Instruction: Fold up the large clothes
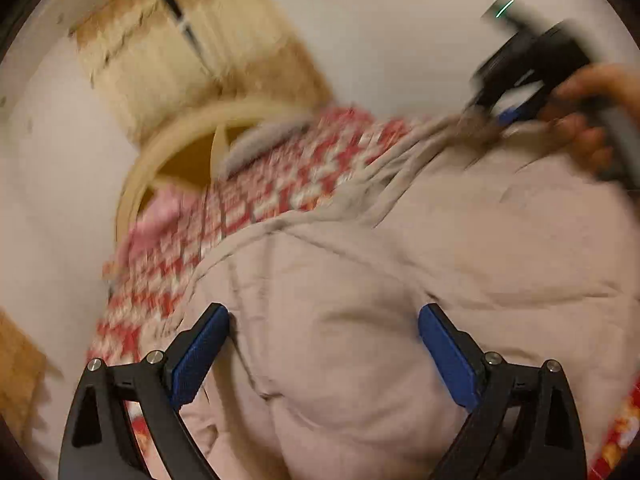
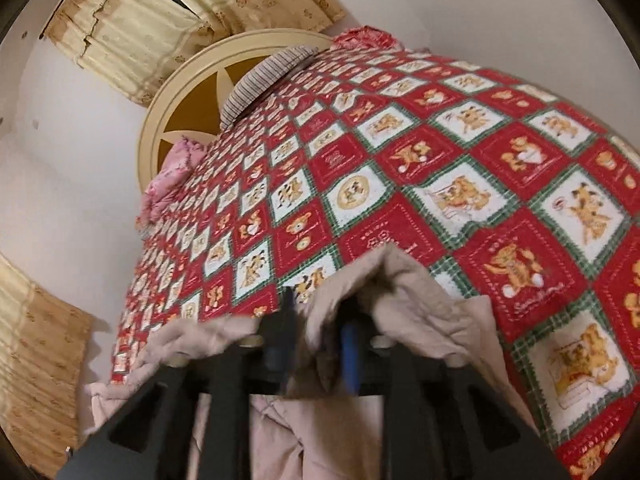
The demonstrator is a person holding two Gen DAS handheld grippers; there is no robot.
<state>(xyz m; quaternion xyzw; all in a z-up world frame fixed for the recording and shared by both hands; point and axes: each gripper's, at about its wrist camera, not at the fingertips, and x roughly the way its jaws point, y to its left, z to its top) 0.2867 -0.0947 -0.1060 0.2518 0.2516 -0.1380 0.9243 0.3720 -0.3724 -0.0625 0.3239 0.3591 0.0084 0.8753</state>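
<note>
**A bedroom with a quilted bed and curtained windows**

A bed fills the room, spread with a red, white and green patchwork quilt [image 2: 400,152] of teddy bears. At its head stands a round cream headboard [image 2: 192,80], with a striped pillow [image 2: 264,80] and a pink one [image 2: 172,176]. Plain pale walls [image 2: 72,168] carry beige patterned curtains [image 2: 132,44].

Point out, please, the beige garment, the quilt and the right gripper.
garment [image 1: 360,280], left wrist view, its spread middle.
quilt [image 2: 360,160], right wrist view, a white square.
right gripper [image 2: 320,332], right wrist view, between its fingertips.
</note>
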